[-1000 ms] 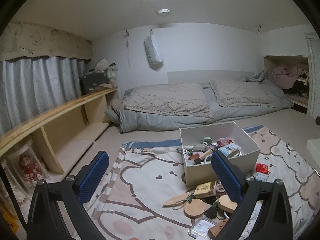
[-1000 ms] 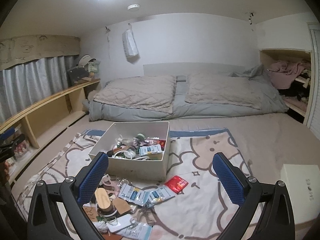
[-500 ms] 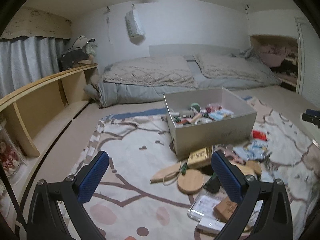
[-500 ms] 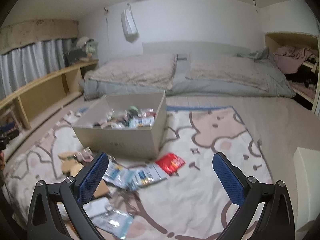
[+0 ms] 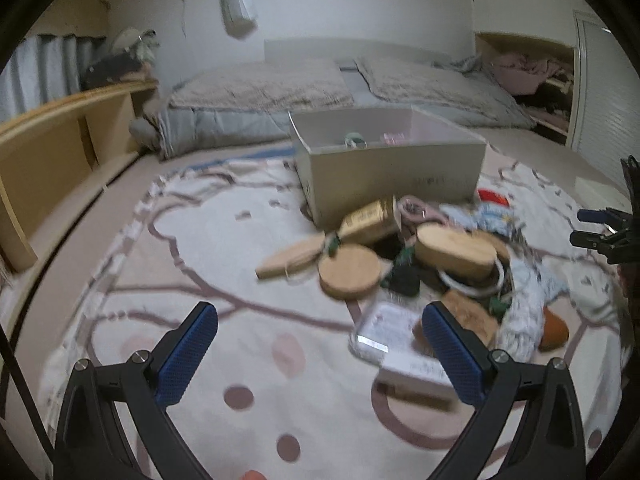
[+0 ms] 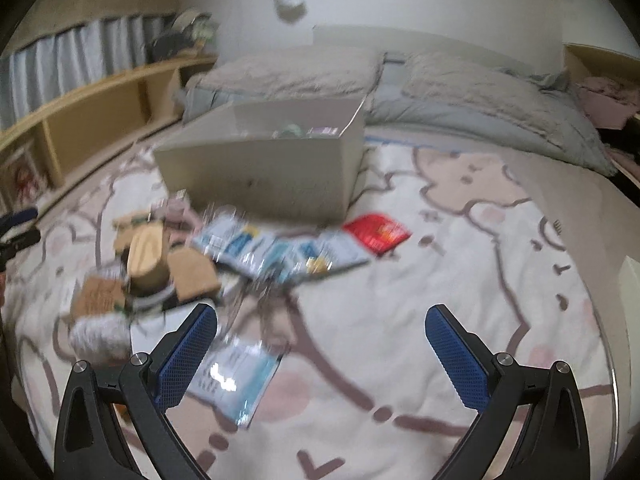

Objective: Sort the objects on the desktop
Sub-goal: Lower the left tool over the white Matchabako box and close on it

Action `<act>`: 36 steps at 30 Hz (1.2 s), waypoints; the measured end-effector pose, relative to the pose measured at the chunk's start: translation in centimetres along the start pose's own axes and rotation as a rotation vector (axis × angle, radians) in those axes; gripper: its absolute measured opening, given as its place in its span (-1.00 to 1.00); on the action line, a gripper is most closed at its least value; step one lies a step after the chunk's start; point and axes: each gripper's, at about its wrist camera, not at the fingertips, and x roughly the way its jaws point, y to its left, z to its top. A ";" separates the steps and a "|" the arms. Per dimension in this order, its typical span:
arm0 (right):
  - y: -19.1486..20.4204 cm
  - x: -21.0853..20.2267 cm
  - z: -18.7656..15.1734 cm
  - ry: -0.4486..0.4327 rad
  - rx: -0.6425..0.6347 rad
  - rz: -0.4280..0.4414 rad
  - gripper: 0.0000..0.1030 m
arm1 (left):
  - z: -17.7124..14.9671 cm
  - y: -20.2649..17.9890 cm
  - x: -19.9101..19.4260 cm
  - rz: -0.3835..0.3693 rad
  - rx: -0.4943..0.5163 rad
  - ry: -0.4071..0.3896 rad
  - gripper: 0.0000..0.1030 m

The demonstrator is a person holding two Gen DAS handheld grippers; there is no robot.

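The open white cardboard box [image 5: 390, 168] sits on the patterned cartoon blanket [image 5: 224, 280]. Before the box lies a heap: round wooden disc [image 5: 350, 271], oval wooden block [image 5: 456, 250], flat packets [image 6: 276, 252]. Behind it lies the grey quilted bedding [image 5: 280, 96].

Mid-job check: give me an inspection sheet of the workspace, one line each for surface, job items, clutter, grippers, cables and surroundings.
Surface: cartoon-print blanket spread on the floor, wrinkled.
Job items: open white box with a few things inside; loose pile in front of it, including a round wooden disc, an oval wooden box, a red packet and blue-white sachets.
Clutter: clear flat package near the right gripper; images blurred, smaller items unclear.
Grippers: left gripper open, empty; right gripper open, empty.
Cables: nothing seen.
Surroundings: bed behind the box, wooden shelf on the left.
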 end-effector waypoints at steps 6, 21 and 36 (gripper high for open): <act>1.4 1.6 -1.4 0.091 -0.041 0.062 1.00 | -2.2 0.0 0.9 -0.032 0.009 0.076 1.00; 4.1 4.4 -4.3 0.250 -0.179 0.109 1.00 | -6.2 -0.4 2.9 -0.057 0.080 0.232 1.00; 2.2 5.3 -4.0 0.252 -0.094 0.071 1.00 | -7.0 -0.3 3.6 -0.073 0.065 0.278 1.00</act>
